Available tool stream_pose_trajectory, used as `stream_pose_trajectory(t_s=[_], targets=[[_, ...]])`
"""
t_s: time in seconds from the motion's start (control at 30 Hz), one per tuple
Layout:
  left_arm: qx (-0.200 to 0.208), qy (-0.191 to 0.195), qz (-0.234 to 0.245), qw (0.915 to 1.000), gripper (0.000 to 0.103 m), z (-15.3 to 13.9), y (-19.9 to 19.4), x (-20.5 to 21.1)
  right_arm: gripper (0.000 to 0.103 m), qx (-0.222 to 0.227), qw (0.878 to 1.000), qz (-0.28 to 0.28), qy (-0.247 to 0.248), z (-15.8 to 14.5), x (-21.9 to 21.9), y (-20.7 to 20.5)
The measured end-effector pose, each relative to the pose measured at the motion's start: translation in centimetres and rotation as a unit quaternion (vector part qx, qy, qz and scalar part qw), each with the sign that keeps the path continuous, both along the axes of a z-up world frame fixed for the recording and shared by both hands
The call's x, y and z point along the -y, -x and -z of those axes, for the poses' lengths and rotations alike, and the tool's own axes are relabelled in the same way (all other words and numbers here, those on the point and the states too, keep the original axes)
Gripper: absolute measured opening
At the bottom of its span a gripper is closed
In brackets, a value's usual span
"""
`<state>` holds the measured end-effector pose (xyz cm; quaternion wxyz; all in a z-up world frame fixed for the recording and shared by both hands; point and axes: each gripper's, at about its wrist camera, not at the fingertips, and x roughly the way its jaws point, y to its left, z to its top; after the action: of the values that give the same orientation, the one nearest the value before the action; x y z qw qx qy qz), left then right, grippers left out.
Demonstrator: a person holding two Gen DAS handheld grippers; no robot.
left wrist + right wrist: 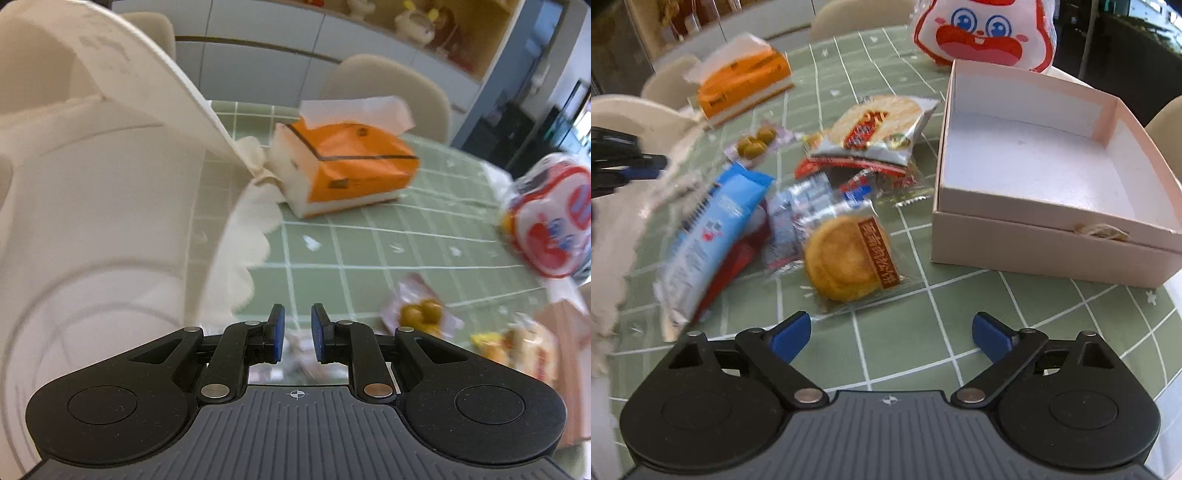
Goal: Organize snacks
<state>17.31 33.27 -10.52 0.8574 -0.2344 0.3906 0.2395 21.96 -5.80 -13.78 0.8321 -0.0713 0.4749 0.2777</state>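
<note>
A pile of wrapped snacks lies on the green checked tablecloth point(886, 343): a round golden pastry point(846, 258), a rice cracker pack point(875, 129), a blue-and-white pack point(713, 229) and a small pack of green balls point(755, 144). An empty pink box point(1034, 177) stands to their right. My right gripper point(892, 332) is open and empty, just in front of the pastry. My left gripper point(294, 332) hovers over the table with its jaws nearly together and a small gap between them, with a blurred wrapper below them. It also shows at the left edge of the right wrist view point(646, 166).
An orange tissue pack point(343, 162) lies at the back of the table. A red-and-white cartoon bag point(982, 33) stands behind the box. A large white kettle-like vessel point(92, 184) on a lace doily point(251, 236) fills the left. Beige chairs point(388, 85) surround the table.
</note>
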Motion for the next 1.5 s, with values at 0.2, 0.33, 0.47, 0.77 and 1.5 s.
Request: stream_pose_trajectory(t_s=[0.2, 0.33, 0.47, 0.77, 1.5], targets=[[-0.016, 0.062, 0.025, 0.9976, 0.019, 2.5, -0.6, -1.1, 0.095, 0.05, 0.999, -0.012, -0.005, -1.6, 1.8, 1.3], [-0.021, 0.088, 0.057, 0.9943, 0.019, 2.1, 0.7, 0.2, 0.095, 0.05, 0.999, 0.0, -0.01, -1.7, 2.8, 1.0], [-0.047, 0.015, 0.135, 0.9896, 0.019, 1.5, 1.0, 3.7, 0.095, 0.037, 0.999, 0.009, -0.013, -1.1, 3.1, 0.9], [-0.073, -0.124, 0.206, 0.9679, 0.03, 2.1, -0.5, 7.2, 0.095, 0.059, 0.998, -0.006, -0.001, -1.0, 2.4, 2.3], [-0.031, -0.103, 0.097, 0.9895, 0.029, 3.0, -2.3, 5.1, 0.095, 0.109, 0.989, -0.093, -0.039, -5.2, 0.5, 1.7]])
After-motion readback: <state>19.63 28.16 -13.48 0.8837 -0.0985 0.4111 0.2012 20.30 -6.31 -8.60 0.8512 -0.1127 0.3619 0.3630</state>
